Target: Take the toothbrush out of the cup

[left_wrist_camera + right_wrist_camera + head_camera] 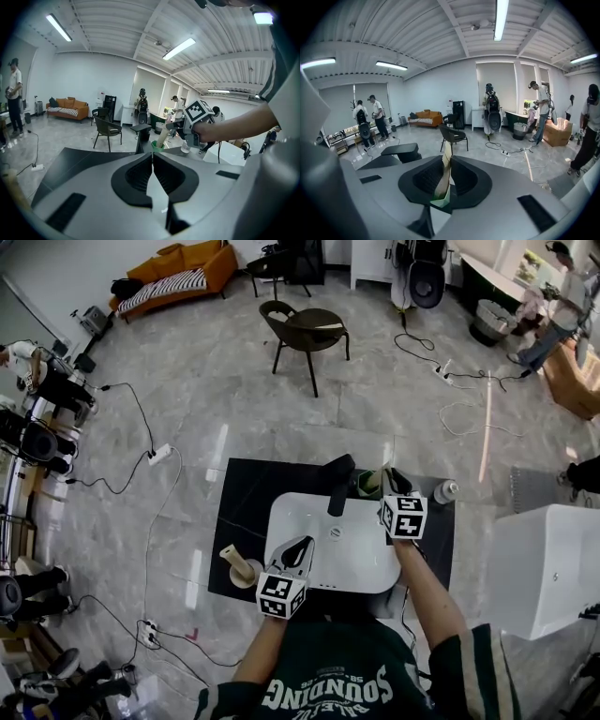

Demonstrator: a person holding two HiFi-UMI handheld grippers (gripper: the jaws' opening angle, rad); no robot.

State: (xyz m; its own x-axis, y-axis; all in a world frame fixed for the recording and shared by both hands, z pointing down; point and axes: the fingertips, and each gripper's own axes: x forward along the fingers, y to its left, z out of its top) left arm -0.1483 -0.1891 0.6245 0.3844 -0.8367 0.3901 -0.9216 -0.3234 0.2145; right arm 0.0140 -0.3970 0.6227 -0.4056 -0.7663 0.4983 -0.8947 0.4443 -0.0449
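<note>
A green cup (363,489) stands on the black counter behind the white basin, with a cream toothbrush (377,478) leaning out of it. My right gripper (390,484) reaches the cup from the right. In the right gripper view its jaws (446,174) are shut on the toothbrush handle (442,182), just above the cup rim (440,202). The left gripper view shows the same cup (156,146), toothbrush (162,138) and right gripper (174,125) further back. My left gripper (298,550) hovers over the basin, jaws (152,168) shut and holding nothing.
A black faucet (338,483) rises left of the cup. The white basin (314,521) sits in a black counter (242,495). A wooden stand (240,568) is at the counter's left front, a small bottle (446,490) at its right. A white tub (553,563) stands to the right.
</note>
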